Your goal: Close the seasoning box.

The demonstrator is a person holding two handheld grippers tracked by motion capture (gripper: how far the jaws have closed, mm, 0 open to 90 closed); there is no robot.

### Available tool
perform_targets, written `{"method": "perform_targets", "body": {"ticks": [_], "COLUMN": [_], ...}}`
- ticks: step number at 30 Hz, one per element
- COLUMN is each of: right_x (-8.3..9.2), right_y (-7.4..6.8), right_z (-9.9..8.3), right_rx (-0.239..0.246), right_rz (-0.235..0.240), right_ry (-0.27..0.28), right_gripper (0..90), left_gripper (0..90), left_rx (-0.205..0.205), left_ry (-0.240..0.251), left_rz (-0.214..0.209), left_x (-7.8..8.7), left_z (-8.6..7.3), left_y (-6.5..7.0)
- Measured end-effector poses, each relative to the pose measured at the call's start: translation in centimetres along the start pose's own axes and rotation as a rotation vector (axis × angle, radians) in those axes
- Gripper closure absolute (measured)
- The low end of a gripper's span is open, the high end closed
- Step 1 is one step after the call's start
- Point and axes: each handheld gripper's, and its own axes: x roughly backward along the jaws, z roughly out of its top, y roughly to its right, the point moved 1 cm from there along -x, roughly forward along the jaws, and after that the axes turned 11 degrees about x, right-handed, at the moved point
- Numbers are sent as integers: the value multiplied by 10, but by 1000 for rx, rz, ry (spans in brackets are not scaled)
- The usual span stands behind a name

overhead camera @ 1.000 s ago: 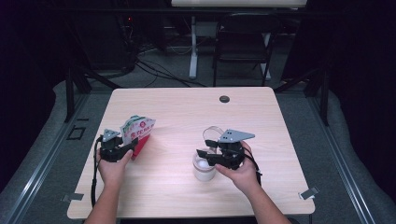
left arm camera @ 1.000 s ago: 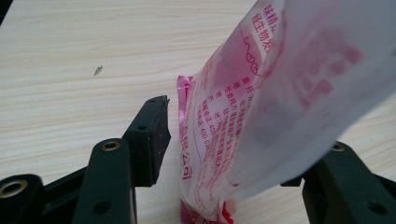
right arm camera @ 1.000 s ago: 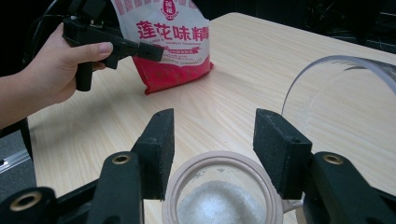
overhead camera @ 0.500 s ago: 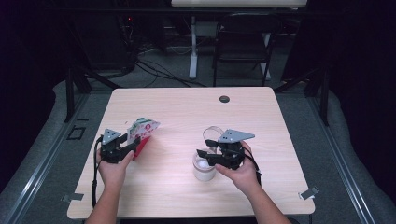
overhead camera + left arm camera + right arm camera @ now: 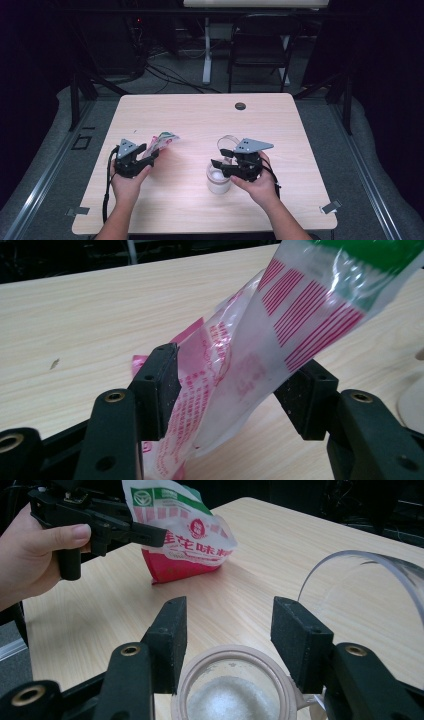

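Left gripper [image 5: 150, 156]: pinching seasoning bag [image 5: 260, 355], near desk's left edge | Right gripper [image 5: 227, 635]: spread astride open jar [image 5: 234, 685] | Risk: slack film slipping, granules spilling

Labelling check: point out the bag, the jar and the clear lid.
bag [image 5: 192, 535], right gripper view, printed front panel.
jar [image 5: 235, 692], right gripper view, white powder inside the rim.
clear lid [image 5: 360, 585], right gripper view, see-through curved wall.

One packet [image 5: 161, 142], one jar [image 5: 218, 180], one lid [image 5: 228, 145]
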Motion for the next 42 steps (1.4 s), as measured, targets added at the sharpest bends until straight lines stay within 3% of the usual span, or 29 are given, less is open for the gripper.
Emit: {"method": "perform_targets", "body": {"ticks": [12,24,29,38,42], "right_x": [1,7,13,25,33], "right_y": [1,4,6,12,15], "right_z": [-1,0,1,1,2], "right_rx": [-3,-13,-17,-30,-37], "right_rz": [-6,-19,-23,-47,-64], "right_ry": [0,10,13,33,47], "right_gripper": [484,483,520,575,591], "left_gripper": [453,453,454,456,455], "left_rx": [-85,-128,-148,-228,-233], "left_ry": [-37,-54,-74,-121,-122], "left_rz": [-45,-80,-99,-144,-176], "left_x": [-7,-11,-14,-22,-22], "left_z": [-3,-4,-5,-11,-10], "left_y": [24,40,48,72,80]}}
